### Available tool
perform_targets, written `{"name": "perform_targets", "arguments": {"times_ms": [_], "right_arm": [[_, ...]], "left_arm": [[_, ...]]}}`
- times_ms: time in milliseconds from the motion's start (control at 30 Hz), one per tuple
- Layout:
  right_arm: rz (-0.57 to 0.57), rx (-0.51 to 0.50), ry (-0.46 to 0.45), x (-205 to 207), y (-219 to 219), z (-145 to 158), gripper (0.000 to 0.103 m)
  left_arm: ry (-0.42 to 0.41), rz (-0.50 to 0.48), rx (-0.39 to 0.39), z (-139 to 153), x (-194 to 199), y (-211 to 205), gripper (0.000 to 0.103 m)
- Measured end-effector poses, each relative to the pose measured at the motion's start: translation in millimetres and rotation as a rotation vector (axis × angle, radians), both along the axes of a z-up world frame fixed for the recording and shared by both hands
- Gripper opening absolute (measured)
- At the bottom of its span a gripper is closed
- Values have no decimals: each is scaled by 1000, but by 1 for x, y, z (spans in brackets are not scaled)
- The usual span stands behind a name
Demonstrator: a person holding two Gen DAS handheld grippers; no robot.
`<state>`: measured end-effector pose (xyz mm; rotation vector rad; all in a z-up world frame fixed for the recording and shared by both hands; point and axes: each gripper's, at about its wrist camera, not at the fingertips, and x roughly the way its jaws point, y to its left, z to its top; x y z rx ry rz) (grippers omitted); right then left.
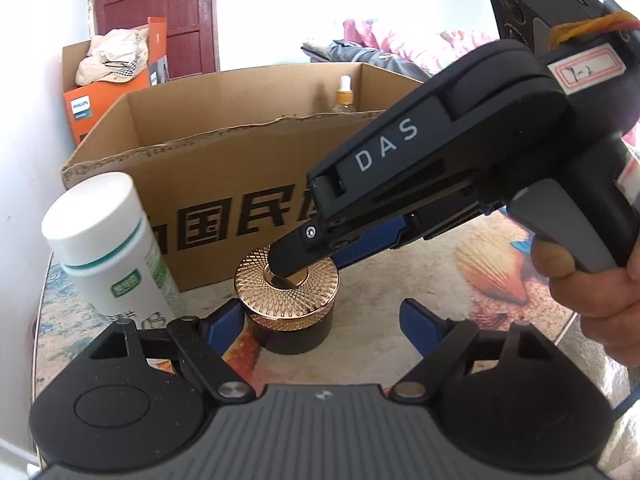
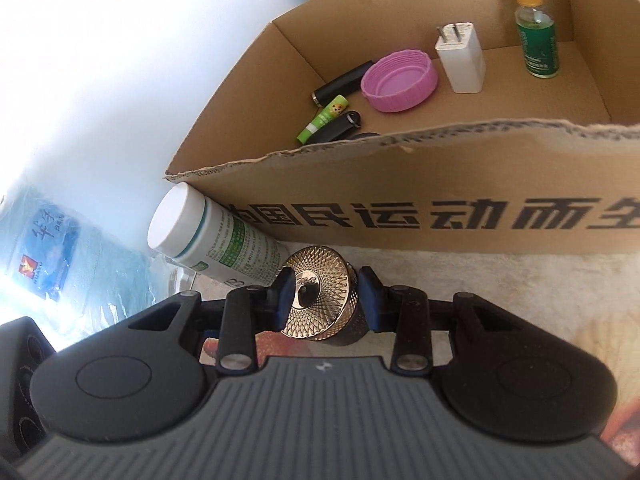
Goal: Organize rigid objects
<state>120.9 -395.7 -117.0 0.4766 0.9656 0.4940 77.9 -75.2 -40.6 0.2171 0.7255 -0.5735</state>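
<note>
A dark jar with a gold knurled lid (image 1: 286,285) stands on the table in front of a cardboard box (image 1: 224,168). My left gripper (image 1: 320,320) is open, its blue pads either side of the jar and apart from it. My right gripper (image 2: 329,300) comes down from the upper right and straddles the jar's lid (image 2: 320,300); the pads look near or at the lid's sides, and I cannot tell whether they grip it. A white bottle with a green label (image 1: 116,252) stands left of the jar, also seen in the right wrist view (image 2: 212,242).
The box (image 2: 440,216) holds a pink lid (image 2: 400,80), a white charger (image 2: 460,58), a green dropper bottle (image 2: 536,36), a green tube (image 2: 322,118) and dark pen-like items. An orange Philips box (image 1: 116,96) with a cap stands behind. A wall is at the left.
</note>
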Motion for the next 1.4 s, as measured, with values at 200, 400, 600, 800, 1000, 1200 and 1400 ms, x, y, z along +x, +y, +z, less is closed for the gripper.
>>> {"name": "perform_targets", "arguments": {"times_ms": [200,400,600,800,1000,1200,1400], "right_arm": [[-70,1,11,-25,-33,-3,34],[-117,21,16,-43,-60,-8,34],[-152,65,35,-43,-71,-16,34],[-142,85,40,-40,-64,-17,34],[-141,101,65,-43,-62,-18,34],[-130,97,74,-52,-60,-18,34],[-132,85,64,-53,-58,-18,34]], "left_arm": [[13,-87,-17,1,-17,-26,85],[9,-117,-4,0,-26,-43,82],[-13,-76,97,-7,-14,-56,69],[35,-32,97,-7,-7,-59,57],[68,-5,110,-1,-9,-57,57],[113,24,90,3,-14,-49,57],[113,29,88,2,-15,-51,57]]}}
